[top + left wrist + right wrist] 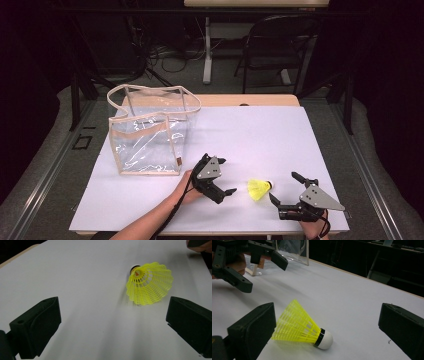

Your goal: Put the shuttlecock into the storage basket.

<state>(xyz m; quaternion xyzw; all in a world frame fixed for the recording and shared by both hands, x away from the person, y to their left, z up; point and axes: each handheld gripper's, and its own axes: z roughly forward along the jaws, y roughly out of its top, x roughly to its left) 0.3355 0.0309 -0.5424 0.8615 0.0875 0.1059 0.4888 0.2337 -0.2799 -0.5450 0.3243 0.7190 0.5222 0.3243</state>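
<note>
A yellow plastic shuttlecock (259, 189) with a white cork lies on its side on the white table (250, 135), near the front edge. My left gripper (227, 176) is open just left of it, jaws pointing toward it. My right gripper (283, 186) is open just right of it. In the left gripper view the shuttlecock (150, 283) lies ahead, skirt facing me, beyond the wide-apart jaws of my left gripper (113, 315). In the right gripper view the shuttlecock (299, 327) rests between the jaws of my right gripper (327, 315), close to the left one, and the left gripper (265, 275) hangs open behind it.
A clear plastic tote bag (150, 132) with beige trim stands upright and open at the table's left rear, its corner in the right gripper view (292, 250). A folding chair (275, 45) and a desk leg (207, 50) stand beyond the far edge.
</note>
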